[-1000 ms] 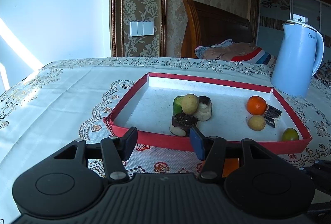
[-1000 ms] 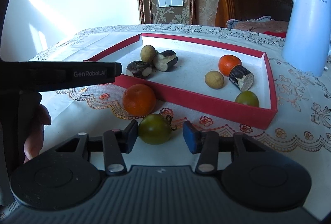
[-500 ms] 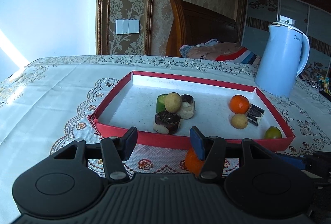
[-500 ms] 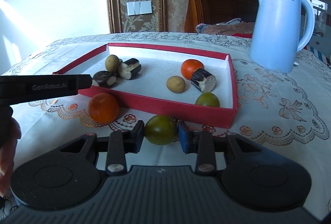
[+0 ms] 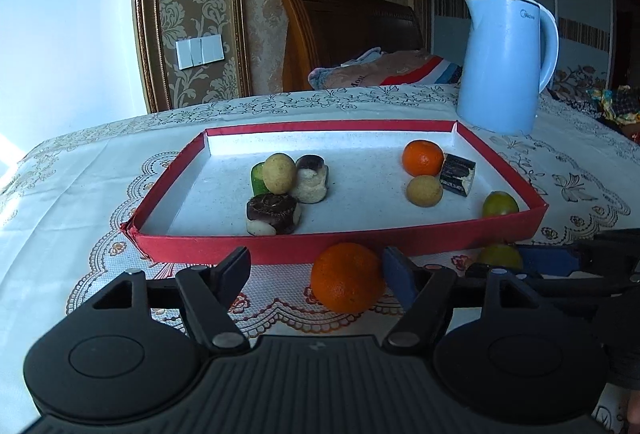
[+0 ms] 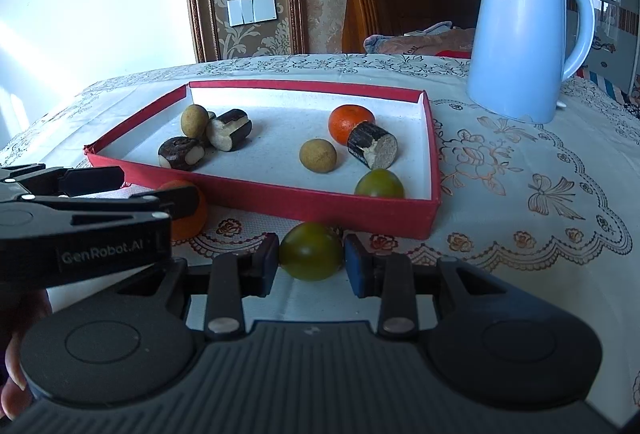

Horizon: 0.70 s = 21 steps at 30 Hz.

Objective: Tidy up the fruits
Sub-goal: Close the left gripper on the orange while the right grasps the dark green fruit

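Right gripper (image 6: 311, 260) clamped on green fruit (image 6: 311, 257) for tray (image 6: 304, 205) transfer; left gripper (image 5: 316, 270) just opened wide around orange (image 5: 347, 277), unclamped.

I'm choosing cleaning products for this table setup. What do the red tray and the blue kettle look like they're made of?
Red tray: probably cardboard or paperboard. It has thin matte red walls, a torn-looking front-left corner and a speckled white lining.

Blue kettle: it looks like smooth, semi-gloss plastic, with soft highlights and a moulded handle. An inner metal layer can't be ruled out.
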Each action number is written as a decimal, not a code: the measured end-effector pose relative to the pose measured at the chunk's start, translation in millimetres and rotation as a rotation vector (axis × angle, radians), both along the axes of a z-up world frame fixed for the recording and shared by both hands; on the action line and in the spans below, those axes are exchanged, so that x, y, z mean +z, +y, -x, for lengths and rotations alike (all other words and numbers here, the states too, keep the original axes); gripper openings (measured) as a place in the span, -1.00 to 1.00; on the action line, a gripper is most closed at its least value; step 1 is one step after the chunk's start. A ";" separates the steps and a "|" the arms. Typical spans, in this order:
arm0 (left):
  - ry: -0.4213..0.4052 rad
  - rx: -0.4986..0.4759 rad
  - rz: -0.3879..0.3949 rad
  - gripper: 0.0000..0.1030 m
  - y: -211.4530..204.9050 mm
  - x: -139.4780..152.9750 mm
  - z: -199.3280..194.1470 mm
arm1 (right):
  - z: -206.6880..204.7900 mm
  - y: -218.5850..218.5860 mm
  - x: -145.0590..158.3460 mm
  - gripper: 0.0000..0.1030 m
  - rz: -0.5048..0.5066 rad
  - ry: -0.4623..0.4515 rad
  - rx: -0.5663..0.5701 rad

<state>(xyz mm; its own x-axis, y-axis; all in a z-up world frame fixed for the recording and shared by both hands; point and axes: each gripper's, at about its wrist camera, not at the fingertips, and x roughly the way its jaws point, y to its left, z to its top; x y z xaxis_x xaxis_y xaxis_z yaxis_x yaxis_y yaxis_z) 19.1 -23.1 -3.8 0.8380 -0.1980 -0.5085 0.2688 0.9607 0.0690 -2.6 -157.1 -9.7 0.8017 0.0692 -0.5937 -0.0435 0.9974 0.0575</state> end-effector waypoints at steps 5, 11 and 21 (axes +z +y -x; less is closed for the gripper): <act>0.009 0.000 0.017 0.41 1.0 -1.2 -3.1 | 0.6 -1.7 0.3 -0.35 -0.008 0.001 -0.002; 0.019 -0.012 0.036 0.41 2.2 -0.6 -3.6 | 5.4 2.0 3.4 -0.36 0.042 -0.028 -0.023; 0.037 0.005 0.016 0.41 -2.3 -4.1 -8.2 | 3.4 0.5 0.7 -0.35 0.053 -0.003 -0.027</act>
<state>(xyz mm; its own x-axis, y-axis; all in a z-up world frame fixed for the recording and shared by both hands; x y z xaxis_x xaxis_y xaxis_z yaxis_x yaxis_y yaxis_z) 27.3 -25.4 -7.9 0.8194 -0.2023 -0.5363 0.2662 0.9630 0.0434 -6.0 -156.6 -9.1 0.8044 0.0158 -0.5939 -0.0162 0.9999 0.0046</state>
